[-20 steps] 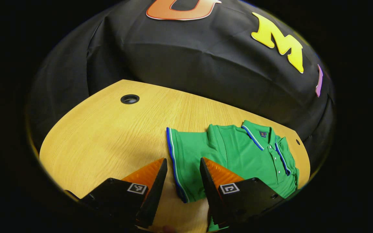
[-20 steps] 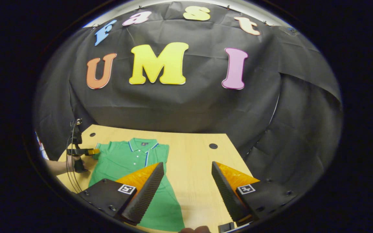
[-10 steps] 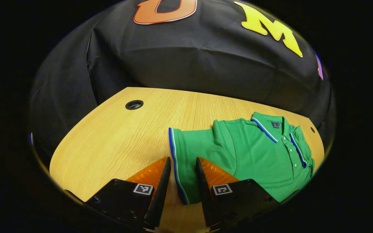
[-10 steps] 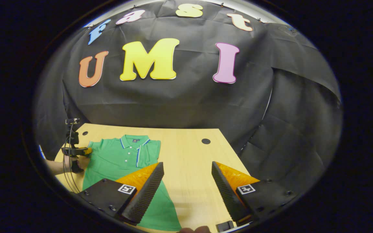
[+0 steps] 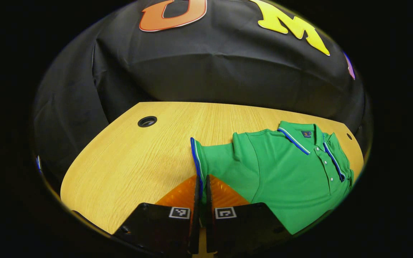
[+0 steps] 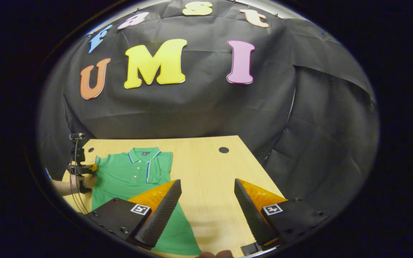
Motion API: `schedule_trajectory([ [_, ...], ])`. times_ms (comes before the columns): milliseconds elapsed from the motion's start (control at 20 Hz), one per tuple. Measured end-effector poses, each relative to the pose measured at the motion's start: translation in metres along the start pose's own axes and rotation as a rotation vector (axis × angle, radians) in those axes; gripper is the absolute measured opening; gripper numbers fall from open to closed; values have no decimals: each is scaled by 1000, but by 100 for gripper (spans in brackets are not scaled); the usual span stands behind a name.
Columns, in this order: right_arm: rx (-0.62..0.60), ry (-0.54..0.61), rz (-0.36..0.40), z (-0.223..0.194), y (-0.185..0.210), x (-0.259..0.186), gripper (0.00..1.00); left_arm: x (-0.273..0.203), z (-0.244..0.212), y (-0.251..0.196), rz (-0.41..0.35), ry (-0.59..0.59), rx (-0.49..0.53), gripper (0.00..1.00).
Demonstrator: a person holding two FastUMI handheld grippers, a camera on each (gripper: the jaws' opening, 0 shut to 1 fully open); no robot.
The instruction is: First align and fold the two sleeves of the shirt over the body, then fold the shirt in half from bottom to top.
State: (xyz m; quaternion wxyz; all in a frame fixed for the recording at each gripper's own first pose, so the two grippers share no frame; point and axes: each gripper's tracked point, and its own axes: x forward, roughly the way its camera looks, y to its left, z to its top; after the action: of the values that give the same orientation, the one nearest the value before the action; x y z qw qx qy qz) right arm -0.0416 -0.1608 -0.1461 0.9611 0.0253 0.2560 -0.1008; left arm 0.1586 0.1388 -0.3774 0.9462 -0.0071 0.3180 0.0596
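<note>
Right now the big wooden table (image 5: 127, 157) holds a green shirt (image 5: 292, 179), lying flat with its collar (image 5: 296, 139) toward the black wall. In the right gripper view, the shirt's right sleeve (image 6: 163, 166) looks already folded over the body. The other sleeve (image 5: 217, 161) sticks out to the side.

The left gripper (image 5: 201, 193) has its two fingers squeezed together on the striped sleeve edge (image 5: 195, 157), so it is pinching the cloth. The right gripper (image 6: 204, 200) hangs above the table beside the shirt's lower part, its jaws wide apart and holding nothing.

The step in hand seems to be folding this sleeve. To do it well, keep the pinch tight, lift only a little, and carry the edge straight across onto the body. Lay it flat so the stripe lines up neatly, then let go. Pulling too hard could drag the whole shirt sideways.
</note>
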Motion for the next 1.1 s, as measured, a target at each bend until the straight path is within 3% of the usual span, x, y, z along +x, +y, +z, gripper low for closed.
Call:
schedule_trajectory([
  [100, 0, -6, -4, 2, -4, 1, 98, -3, 4, -2, -2, -6, 7, 4],
  [600, 29, -62, 13, 16, -8, -8, 98, -37, 60, -40, -62, -110, 97, 3],
  [1100, 89, -91, -29, 13, -40, -24, 98, -52, 59, -133, -196, -74, 245, 3],
])
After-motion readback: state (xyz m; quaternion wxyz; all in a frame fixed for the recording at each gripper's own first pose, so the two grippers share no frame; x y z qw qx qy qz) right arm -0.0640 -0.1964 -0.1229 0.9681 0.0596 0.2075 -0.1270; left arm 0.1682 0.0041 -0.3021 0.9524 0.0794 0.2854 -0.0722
